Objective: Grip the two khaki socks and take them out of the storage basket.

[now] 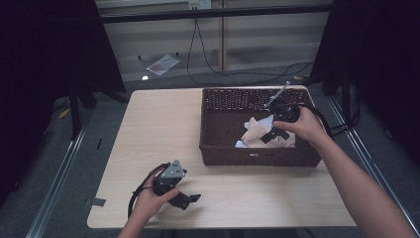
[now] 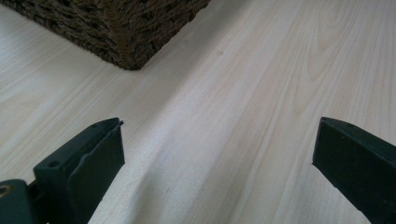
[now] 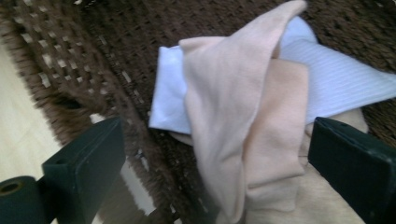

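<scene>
Nearest you, your left gripper (image 1: 190,199) rests low over the bare table (image 1: 158,124), close to its front edge. Its fingers (image 2: 84,163) are spread wide with nothing between them, just pale wood grain. Ahead of those fingers and off to one side in the left gripper view, a corner of the wicker basket (image 2: 126,32) stands on the table, well apart from the tips.

Farther out, your right gripper (image 1: 270,136) is lowered inside the wicker basket (image 1: 247,156), its fingers (image 3: 84,158) spread wide as well. Between them, in the right gripper view, lies the peach cloth (image 3: 243,130), a folded, rumpled piece running up the middle of the gap; whether either finger touches it you cannot tell. Beyond the fingertips and under that cloth sits the white cloth (image 3: 170,93), with a ribbed pale part stretching away past the far finger. Both cloths lie on the basket's brown woven floor, toward its front wall in the high view.
</scene>
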